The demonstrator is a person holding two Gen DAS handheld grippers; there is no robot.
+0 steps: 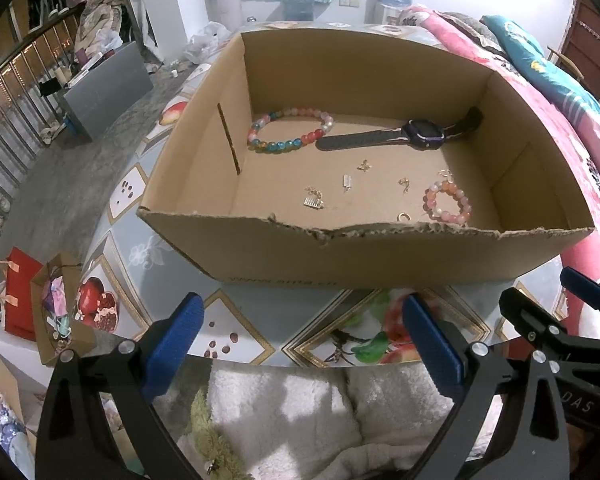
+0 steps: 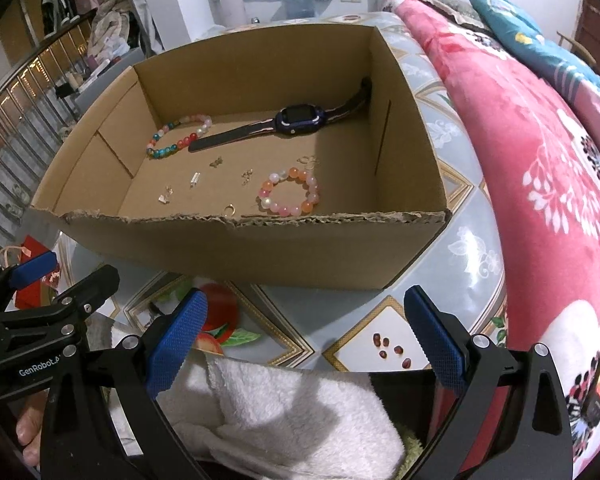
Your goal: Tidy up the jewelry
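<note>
**Jewelry waits in open carton**

We hold the left gripper (image 1: 300, 344) and right gripper (image 2: 304, 340) spread wide and empty before the cardboard box (image 1: 380, 252), where two bead bracelets (image 2: 290, 196), a watch (image 1: 424, 134) and small gold charms (image 1: 314, 200) lie.

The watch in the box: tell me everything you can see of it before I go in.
The watch has a dark, rounded-square case with a glossy dark screen and a thin pale outline around it. Its strap looks rubbery, dark, with a pinkish inner side. It lies unbuckled, face up, on the floor of the cardboard box near the far wall. One strap end rises against the far right corner; the other ends right beside the multicoloured bead bracelet, contact unclear. Neither pair of tongs is near it.
</note>
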